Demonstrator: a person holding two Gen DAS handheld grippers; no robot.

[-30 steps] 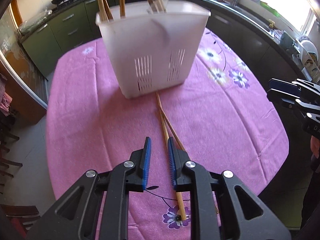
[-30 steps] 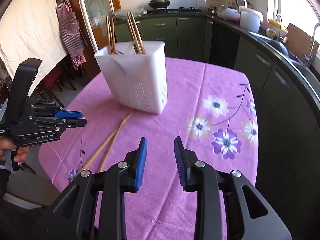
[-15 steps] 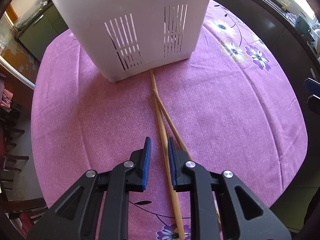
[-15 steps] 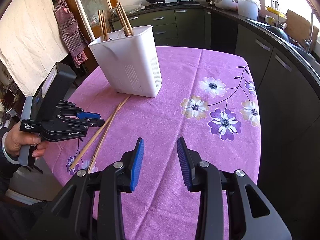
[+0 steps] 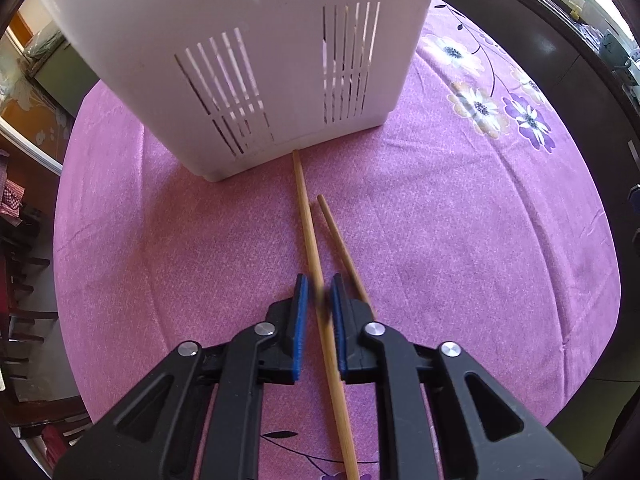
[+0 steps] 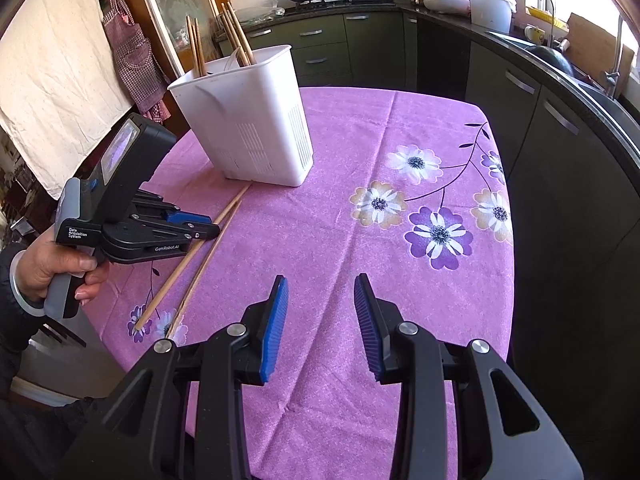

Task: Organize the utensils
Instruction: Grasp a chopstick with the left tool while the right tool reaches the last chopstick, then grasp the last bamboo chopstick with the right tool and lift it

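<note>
Two wooden chopsticks lie on the pink tablecloth in front of a white slotted utensil holder [image 5: 256, 52]. My left gripper [image 5: 319, 292] is low over the cloth, open, with the longer chopstick [image 5: 308, 216] between its jaws. The shorter chopstick [image 5: 340, 240] lies just right of the right jaw. In the right wrist view the left gripper [image 6: 204, 228] straddles the chopsticks [image 6: 200, 244] near the holder [image 6: 256, 120], which holds several chopsticks [image 6: 236, 36]. My right gripper [image 6: 320, 308] is open and empty above the table's near part.
The round table [image 6: 400, 240] has a pink flowered cloth and drops off at its edges. Dark kitchen cabinets [image 6: 540, 128] and a counter run along the back and right. A hanging white cloth [image 6: 52, 64] and an apron are at the left.
My left gripper has moved forward and down toward the holder, so that the longer chopstick now lies between its jaws. My right gripper has drawn back and opened a little wider.
</note>
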